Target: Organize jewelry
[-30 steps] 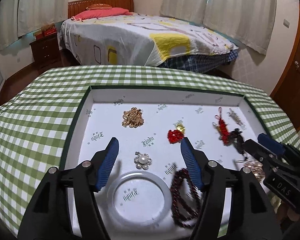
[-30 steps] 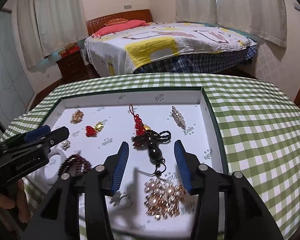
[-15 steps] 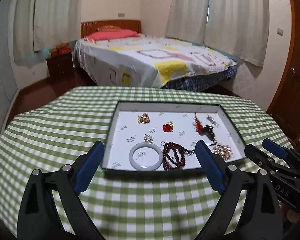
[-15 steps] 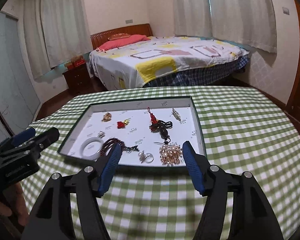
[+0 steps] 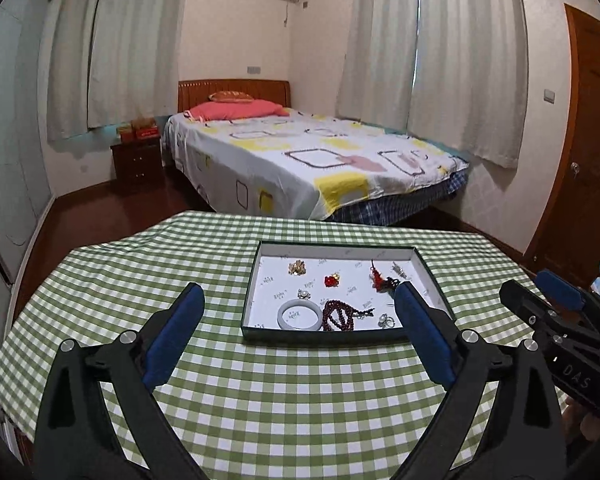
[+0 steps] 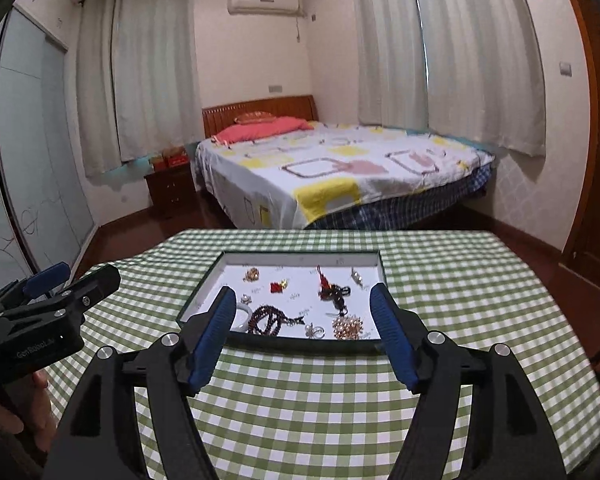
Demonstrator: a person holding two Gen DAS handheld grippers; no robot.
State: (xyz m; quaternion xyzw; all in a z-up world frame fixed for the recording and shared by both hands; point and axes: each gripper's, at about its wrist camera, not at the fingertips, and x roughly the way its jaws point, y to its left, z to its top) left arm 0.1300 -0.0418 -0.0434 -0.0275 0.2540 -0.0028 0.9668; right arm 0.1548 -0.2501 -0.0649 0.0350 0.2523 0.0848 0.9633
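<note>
"DAS" on right gripper [image 5: 560, 304], "GenRobot.AI" on left gripper [image 6: 66, 284]

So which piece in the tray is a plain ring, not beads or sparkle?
The pale bangle, a smooth whitish hoop at the tray's near edge, beside the dark red beads.

Left gripper [image 5: 298, 322]: matte black plastic frame, two long angled arms, each ending in a ribbed blue pad. Round silver screw heads at the pivots, two per side. Seen from the right wrist view, its body carries small pale lettering, partly legible.

Right gripper [image 6: 304, 326]: same build, black arms, blue ribbed pads, silver screws. In the left wrist view its side shows white letters "DAS".

Hand [image 6: 28, 412]: partly visible beneath the left gripper's body; no sleeve discernible.
</note>
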